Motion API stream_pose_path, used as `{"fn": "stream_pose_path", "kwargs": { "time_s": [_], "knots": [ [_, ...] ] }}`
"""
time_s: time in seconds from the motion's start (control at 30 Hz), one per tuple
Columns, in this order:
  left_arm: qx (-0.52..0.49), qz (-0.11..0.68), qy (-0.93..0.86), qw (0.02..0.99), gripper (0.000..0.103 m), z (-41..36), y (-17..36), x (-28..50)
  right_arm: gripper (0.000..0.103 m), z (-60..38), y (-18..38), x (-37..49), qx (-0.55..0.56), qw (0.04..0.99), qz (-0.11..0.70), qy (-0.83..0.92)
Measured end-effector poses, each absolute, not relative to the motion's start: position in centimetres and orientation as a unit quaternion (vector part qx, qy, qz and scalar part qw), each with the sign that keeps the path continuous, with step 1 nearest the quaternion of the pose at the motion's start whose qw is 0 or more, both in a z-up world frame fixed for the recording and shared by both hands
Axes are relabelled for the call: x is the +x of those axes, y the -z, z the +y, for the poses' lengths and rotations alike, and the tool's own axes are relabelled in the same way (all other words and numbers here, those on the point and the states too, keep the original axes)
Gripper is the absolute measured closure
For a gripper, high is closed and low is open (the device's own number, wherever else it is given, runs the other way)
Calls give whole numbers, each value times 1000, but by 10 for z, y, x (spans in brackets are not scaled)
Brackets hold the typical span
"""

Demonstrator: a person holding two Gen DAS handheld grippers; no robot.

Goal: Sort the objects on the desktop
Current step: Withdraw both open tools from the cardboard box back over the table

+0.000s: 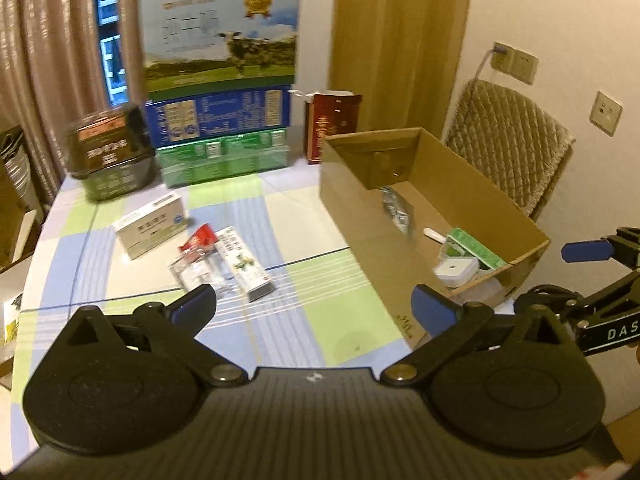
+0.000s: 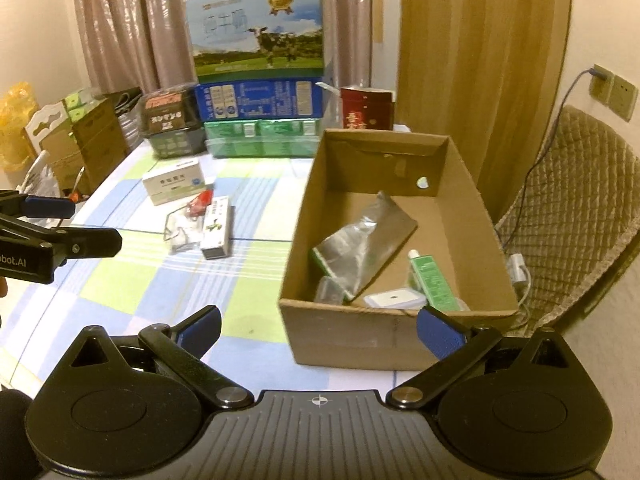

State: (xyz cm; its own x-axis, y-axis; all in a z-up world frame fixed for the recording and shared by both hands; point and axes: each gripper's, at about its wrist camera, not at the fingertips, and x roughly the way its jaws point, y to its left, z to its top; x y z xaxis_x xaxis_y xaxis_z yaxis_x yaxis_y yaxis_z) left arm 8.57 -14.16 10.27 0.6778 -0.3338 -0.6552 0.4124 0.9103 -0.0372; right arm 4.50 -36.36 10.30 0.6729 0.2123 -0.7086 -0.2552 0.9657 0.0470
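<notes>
Both grippers hang over the near edge of the checked tablecloth (image 2: 120, 288), jaws spread as wide as they go, nothing between the pads of either.

Left gripper (image 1: 314, 306): points at the loose cluster mid-table. Right gripper (image 2: 320, 334): sits in front of the cardboard box (image 2: 360, 336), near wall just beyond its fingertips.

Already in the box: silver foil pouch (image 2: 360, 240), green tube (image 2: 430, 280), small white square case (image 2: 394, 299).

Left on the cloth, well apart from the box to its left: white medicine carton (image 1: 150, 224) farthest; red sachet (image 1: 198, 240); clear plastic packet (image 1: 196, 274); long white-and-green carton (image 1: 244, 266), nearest the jaws. The three near ones touch or overlap.

Key relation: long carton lies ahead and slightly left of the left jaws, its long axis running away from the camera and tilted. Judged the left hand's pick, since it is the nearer. Jaws would need to straddle the narrow width, across the axis; the packet beside it may get dragged along.

Milk cases (image 1: 220, 40) stacked at the far edge, apparently not part of the sort.
</notes>
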Motion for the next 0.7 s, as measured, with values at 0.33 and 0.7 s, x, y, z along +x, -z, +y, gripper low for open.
{"fn": "stream_pose_path", "kwargs": {
  "time_s": [0.33,0.7],
  "knots": [
    [58,363,162,916,1,-83,-86,69,2,-333,-95,38,-30,909,387,-152],
    [33,388,112,914,1,-31,-72,68,2,-294,-84,40,-36,899,392,-191]
  ]
}}
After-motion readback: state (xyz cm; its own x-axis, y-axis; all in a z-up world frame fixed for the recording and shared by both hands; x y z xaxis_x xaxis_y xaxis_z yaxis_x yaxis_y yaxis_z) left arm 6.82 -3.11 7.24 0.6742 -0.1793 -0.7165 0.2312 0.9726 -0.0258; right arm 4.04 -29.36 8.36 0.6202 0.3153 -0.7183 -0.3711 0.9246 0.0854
